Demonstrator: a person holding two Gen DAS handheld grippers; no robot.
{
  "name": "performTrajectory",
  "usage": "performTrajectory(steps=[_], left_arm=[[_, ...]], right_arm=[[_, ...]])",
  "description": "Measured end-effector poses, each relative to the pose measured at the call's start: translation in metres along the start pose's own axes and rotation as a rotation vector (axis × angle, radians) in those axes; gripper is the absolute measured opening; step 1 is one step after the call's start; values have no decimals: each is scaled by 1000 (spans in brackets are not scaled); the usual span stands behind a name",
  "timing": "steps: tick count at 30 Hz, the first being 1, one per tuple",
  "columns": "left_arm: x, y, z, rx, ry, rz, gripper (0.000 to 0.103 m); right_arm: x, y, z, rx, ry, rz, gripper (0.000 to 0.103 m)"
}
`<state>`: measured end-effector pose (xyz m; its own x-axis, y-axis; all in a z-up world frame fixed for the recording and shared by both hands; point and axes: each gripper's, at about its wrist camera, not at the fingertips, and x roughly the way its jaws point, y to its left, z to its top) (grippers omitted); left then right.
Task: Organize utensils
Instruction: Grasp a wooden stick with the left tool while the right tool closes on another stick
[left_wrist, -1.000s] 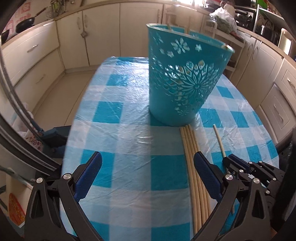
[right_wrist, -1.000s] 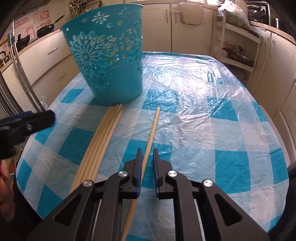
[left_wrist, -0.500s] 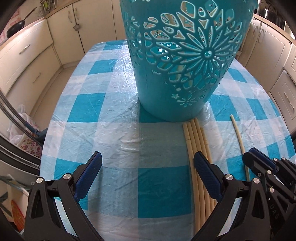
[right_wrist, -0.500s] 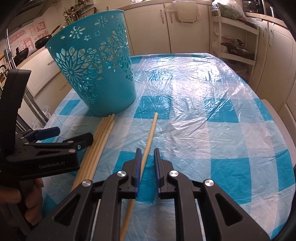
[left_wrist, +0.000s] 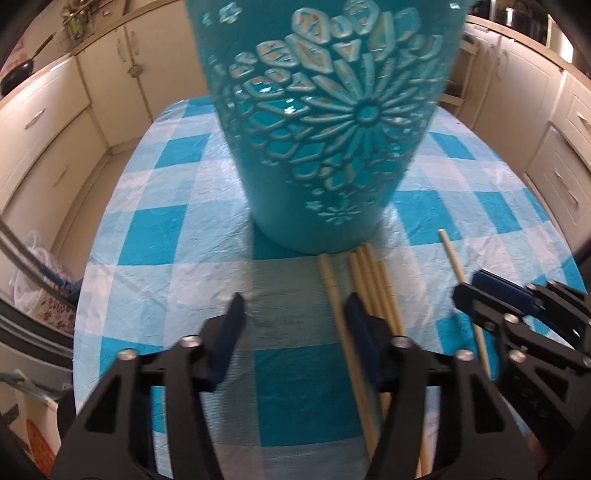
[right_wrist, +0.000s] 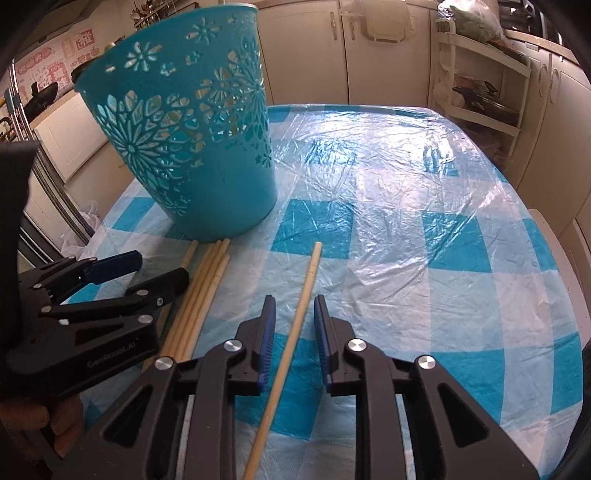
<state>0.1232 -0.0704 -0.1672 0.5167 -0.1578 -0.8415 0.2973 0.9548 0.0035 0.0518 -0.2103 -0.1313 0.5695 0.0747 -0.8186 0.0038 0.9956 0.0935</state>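
Daylight glares off the plastic table cover; left view blurred, dim (fisheye edges bend, corners black).

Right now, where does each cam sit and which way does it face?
Left wrist: on the left hand-held gripper, angled down at the teal basket close ahead; jaws closing, one chopstick between them; right hand-held gripper at right edge.
Right wrist: on the right hand-held gripper, angled down the checked table; jaws opening around the lone chopstick; left hand-held gripper and a hand at left.
Shared: basket, chopstick bundle, lone chopstick, table.
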Motion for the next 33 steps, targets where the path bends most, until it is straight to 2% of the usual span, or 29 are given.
performTrajectory(steps=[2, 4, 6, 9, 11, 14, 17, 19, 21, 25, 27, 28, 30, 33], left_arm=[[-3, 0, -3, 3, -9, -18, 29], [-6, 7, -6, -19, -16, -41, 20], [-8, 17, -10, -48, -13, -72, 10], [-13, 29, -16, -66, 3, -141, 8], [-15, 33, -19, -43, 12, -163, 8], [-15, 34, -17, -34, 29, -163, 9], [-12, 34, -12, -43, 37, -142, 14], [-10, 32, -8, -43, 43, -119, 23], [-8, 28, -4, -36, 51, -91, 43], [-6, 21, -4, 0, 42, -43, 44], [-7, 19, -6, 20, 27, -26, 29], [-7, 19, -7, 30, 22, -21, 25], [-8, 22, -6, 25, 21, -33, 11], [-7, 23, -4, 23, 25, -48, 5]], right_arm=[[0, 4, 0, -27, 7, -13, 22], [-1, 9, -3, -51, 17, 5, 13], [-4, 14, -8, -77, 26, 15, 11], [-9, 18, -15, -87, 36, 27, 11], [-9, 18, -15, -81, 38, 23, 11], [-6, 15, -9, -56, 39, 11, 11], [-2, 13, 1, -38, 31, 5, 11], [4, 12, 7, -29, 37, 6, 11], [9, 10, 9, -25, 33, 6, 11], [10, 6, 10, -23, 24, 16, 8], [10, 4, 9, -23, 15, 25, 7], [10, 2, 8, -19, 10, 30, 7], [11, -3, 8, -2, 5, 50, 7], [12, -7, 8, 28, 6, 82, 7]])
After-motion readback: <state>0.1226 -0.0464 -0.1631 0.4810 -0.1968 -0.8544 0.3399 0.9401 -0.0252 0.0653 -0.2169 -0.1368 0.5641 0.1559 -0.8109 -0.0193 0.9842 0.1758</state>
